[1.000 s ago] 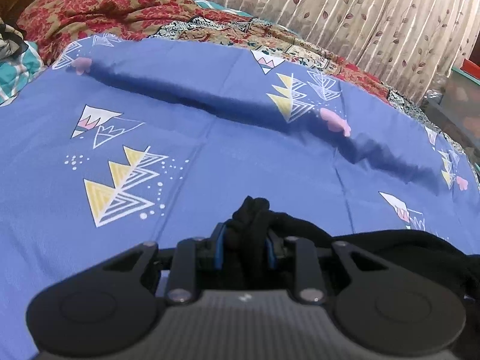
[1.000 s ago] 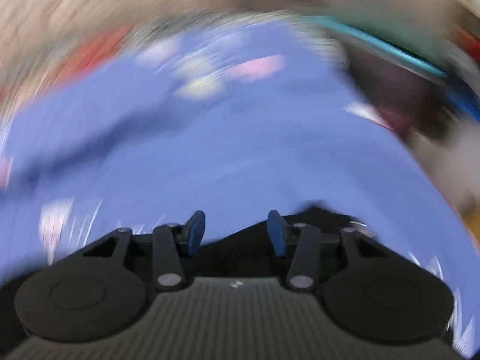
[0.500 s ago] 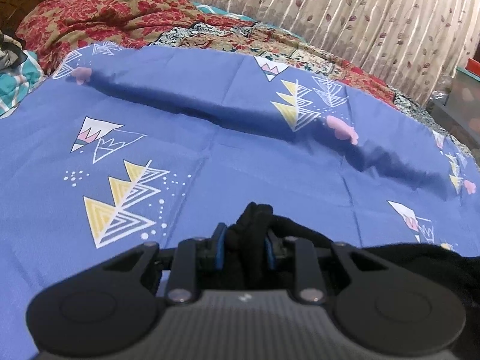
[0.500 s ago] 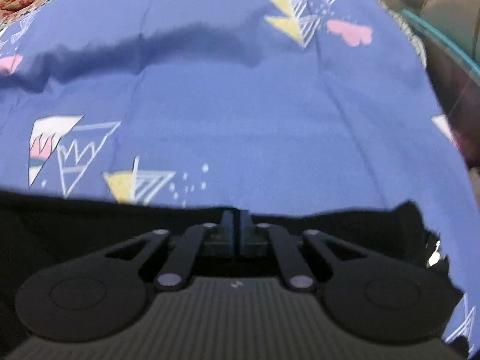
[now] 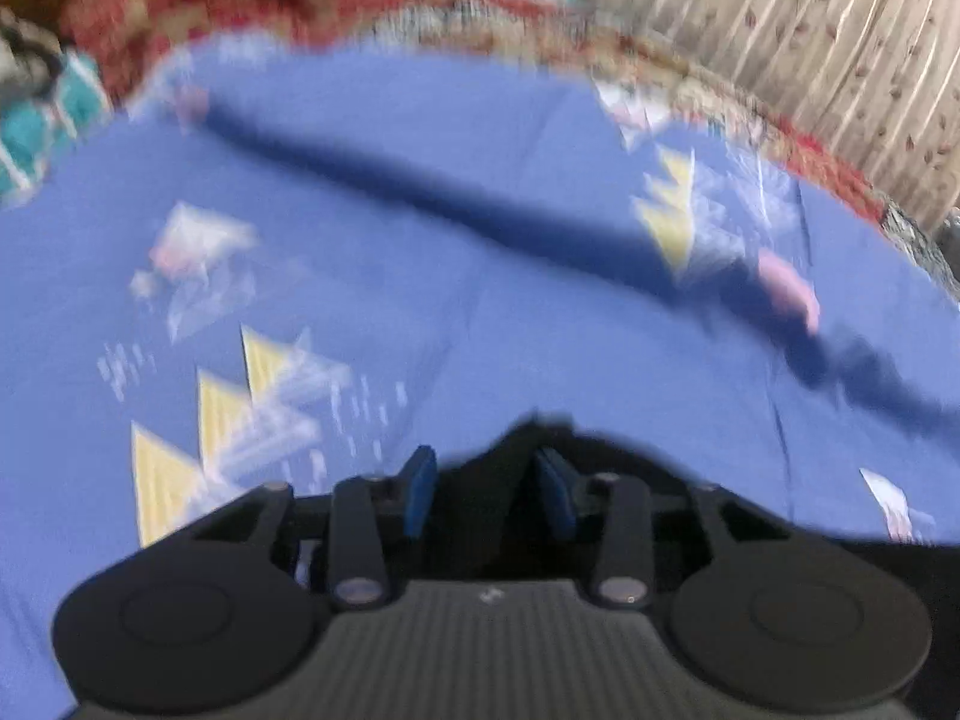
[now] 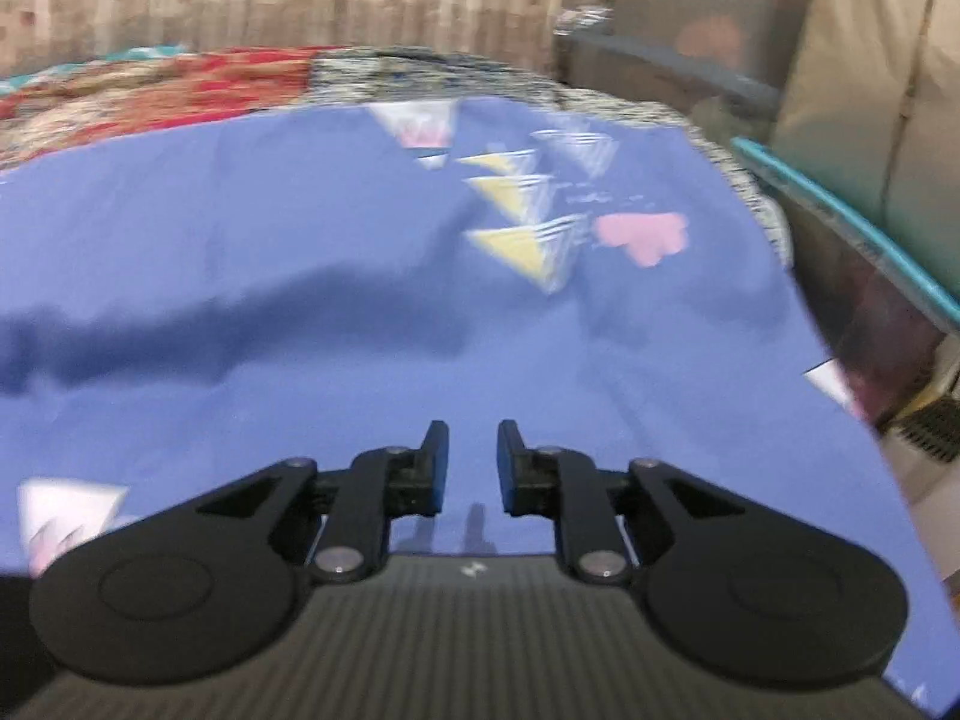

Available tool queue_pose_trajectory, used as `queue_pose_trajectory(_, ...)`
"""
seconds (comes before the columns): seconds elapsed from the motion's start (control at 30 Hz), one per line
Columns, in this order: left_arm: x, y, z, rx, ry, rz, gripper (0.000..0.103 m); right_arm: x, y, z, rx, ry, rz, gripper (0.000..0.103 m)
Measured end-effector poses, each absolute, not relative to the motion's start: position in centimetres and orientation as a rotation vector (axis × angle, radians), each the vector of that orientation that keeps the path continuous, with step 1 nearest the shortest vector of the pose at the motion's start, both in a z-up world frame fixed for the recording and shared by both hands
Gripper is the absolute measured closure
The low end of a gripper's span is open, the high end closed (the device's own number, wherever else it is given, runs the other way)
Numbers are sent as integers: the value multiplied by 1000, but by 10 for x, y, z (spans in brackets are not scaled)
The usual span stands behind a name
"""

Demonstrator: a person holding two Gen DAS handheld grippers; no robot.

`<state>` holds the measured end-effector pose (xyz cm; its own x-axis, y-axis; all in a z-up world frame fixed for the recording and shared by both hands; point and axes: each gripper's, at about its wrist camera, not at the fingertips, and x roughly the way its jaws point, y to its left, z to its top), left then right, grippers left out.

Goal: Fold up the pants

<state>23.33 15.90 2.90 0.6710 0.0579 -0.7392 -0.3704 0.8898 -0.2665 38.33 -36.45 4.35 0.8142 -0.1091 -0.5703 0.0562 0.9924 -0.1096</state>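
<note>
The blue sheet (image 5: 540,324) on the bed is soft cloth, smooth and not shiny, with printed triangles. The pants (image 5: 498,480) are dark black cloth, matt and a bit bunched. The left gripper (image 5: 487,489) and the right gripper (image 6: 473,459) are matt black plastic with small shiny metal pins. The left one has blue pads (image 5: 420,489) that look rubbery. The curtain (image 5: 810,48) is thin cloth with folds. The red blanket (image 6: 180,90) is patterned cloth.

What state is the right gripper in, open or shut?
Open: the right gripper shows bare blue bedsheet between its parted fingers, nothing held.
</note>
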Motion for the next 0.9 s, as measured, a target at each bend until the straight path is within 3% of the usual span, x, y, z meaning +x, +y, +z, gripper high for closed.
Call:
queue_pose_trajectory(0.1,203,166,40,-410,775,227,41,342,-357,43,6,628,46,77)
queue_pose_trajectory(0.23,133,193,61,-477,716,206,22,277,-328,52,75,621,222,71)
queue_pose_trajectory(0.4,44,219,62,-601,734,210,12,202,-281,55,106,623,465,59)
queue_pose_trajectory(0.6,-25,220,24,-844,828,151,7,140,-188,43,-14,688,774,46)
queue_pose_trajectory(0.73,-46,209,-5,-1063,822,56,0,131,-125,43,-123,703,859,46)
queue_pose_trajectory(0.9,-26,185,-31,-1143,823,-25,0,166,-66,53,-153,754,845,46)
